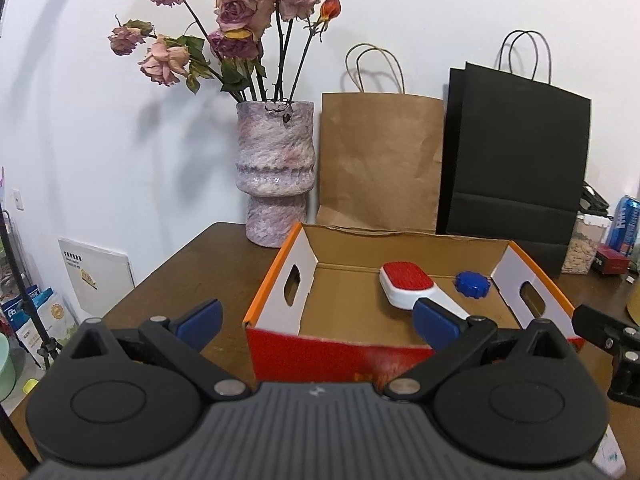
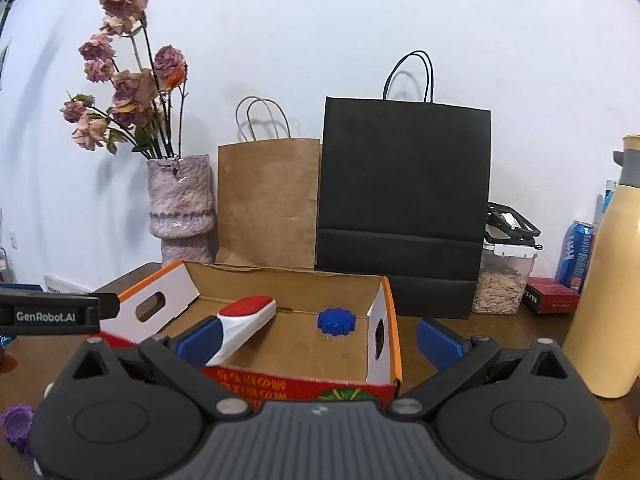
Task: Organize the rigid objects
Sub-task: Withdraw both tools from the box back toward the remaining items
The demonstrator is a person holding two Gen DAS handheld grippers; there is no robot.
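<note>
An open cardboard box (image 1: 276,276) with orange rim and red front stands on the brown table; it also shows in the right wrist view (image 2: 390,320). Inside lie a white brush with a red pad (image 1: 408,284) (image 2: 244,320) and a blue ridged cap (image 1: 473,284) (image 2: 337,321). My left gripper (image 1: 318,322) is open and empty, just in front of the box. My right gripper (image 2: 318,344) is open and empty, in front of the box's right half. A purple ridged cap (image 2: 17,426) lies on the table at the lower left of the right wrist view.
A pink vase of dried roses (image 1: 274,172), a brown paper bag (image 1: 380,160) and a black paper bag (image 1: 516,152) stand behind the box. A clear jar of seeds (image 2: 502,280), a blue can (image 2: 576,256), a red box (image 2: 552,300) and a cream bottle (image 2: 612,280) stand right.
</note>
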